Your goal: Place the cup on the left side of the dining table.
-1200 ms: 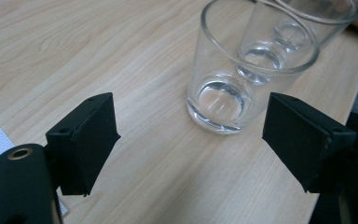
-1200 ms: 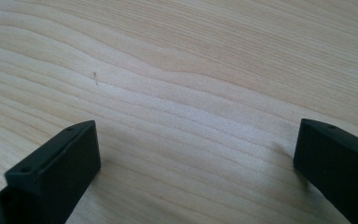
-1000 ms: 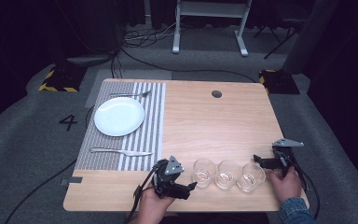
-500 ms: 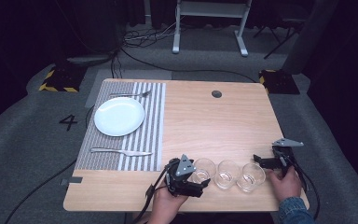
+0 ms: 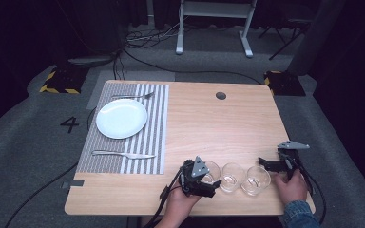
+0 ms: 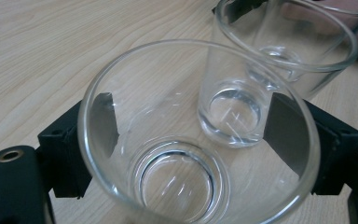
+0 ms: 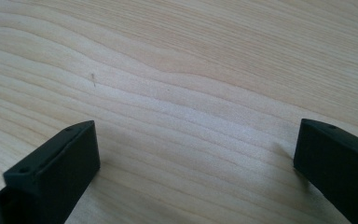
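Left claw straddles the leftmost clear round drinking glass, low centre of the high view on the wooden bench, jaws wide, not pinching. Glass looks light, slick, breakable: grip mid-wall.

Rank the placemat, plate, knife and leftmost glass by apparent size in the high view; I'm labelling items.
1. striped placemat
2. white plate
3. knife
4. leftmost glass, partly behind the left tool

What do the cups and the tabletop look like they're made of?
Cups: clear glass by the look, smooth and glossy; the wood and the next cup show through the wall, though clear plastic can't be ruled out. Tabletop: pale wood or wood-look laminate, matte, with wavy grain lines.
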A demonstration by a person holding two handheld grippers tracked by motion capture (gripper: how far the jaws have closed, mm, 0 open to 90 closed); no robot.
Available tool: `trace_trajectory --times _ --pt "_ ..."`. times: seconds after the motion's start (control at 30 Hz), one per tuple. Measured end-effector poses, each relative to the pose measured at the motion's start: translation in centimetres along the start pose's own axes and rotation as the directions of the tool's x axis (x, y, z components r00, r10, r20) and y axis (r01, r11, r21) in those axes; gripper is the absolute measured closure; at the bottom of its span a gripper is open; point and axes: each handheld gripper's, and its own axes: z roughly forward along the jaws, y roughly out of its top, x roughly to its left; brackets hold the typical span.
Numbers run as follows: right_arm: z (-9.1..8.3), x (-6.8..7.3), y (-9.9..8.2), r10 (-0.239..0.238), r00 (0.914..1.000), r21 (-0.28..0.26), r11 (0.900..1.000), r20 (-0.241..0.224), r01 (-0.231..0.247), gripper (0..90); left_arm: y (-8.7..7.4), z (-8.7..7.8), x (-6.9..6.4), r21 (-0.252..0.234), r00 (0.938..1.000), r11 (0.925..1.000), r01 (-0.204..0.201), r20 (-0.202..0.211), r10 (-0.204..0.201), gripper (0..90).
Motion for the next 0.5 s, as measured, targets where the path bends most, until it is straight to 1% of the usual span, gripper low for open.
trace_trajectory --times 0.07,0.17,0.33,0.4,0.5 --pt "0.0 0.0 0.0 0.0 1.0 0.0 1.0 0.0 0.0 0.5 0.1 -0.1 -0.1 -0.016 0.9999 0.9999 -0.005 -0.009 0.004 17.1" --pt "0.0 0.0 0.0 0.0 1.0 0.0 1.0 0.0 0.0 0.5 0.2 -0.2 -0.1 -0.002 0.9997 1.0 -0.009 -0.023 0.009 17.6" --pt "0.0 0.0 0.1 0.006 1.0 0.001 1.0 0.006 -0.006 0.5 0.4 -0.5 0.3 0.014 0.9994 0.9998 0.014 -0.033 -0.013 17.8" --pt "0.0 0.0 0.1 0.007 1.0 0.0 1.0 0.007 -0.007 0.5 0.6 -0.9 0.6 0.024 0.9993 0.9996 0.016 -0.034 -0.015 17.9" --pt "0.0 0.0 0.1 0.009 0.9999 0.0 1.0 0.008 -0.009 0.5 1.1 -1.6 0.9 0.015 0.999 0.9999 0.007 -0.045 -0.007 17.9"
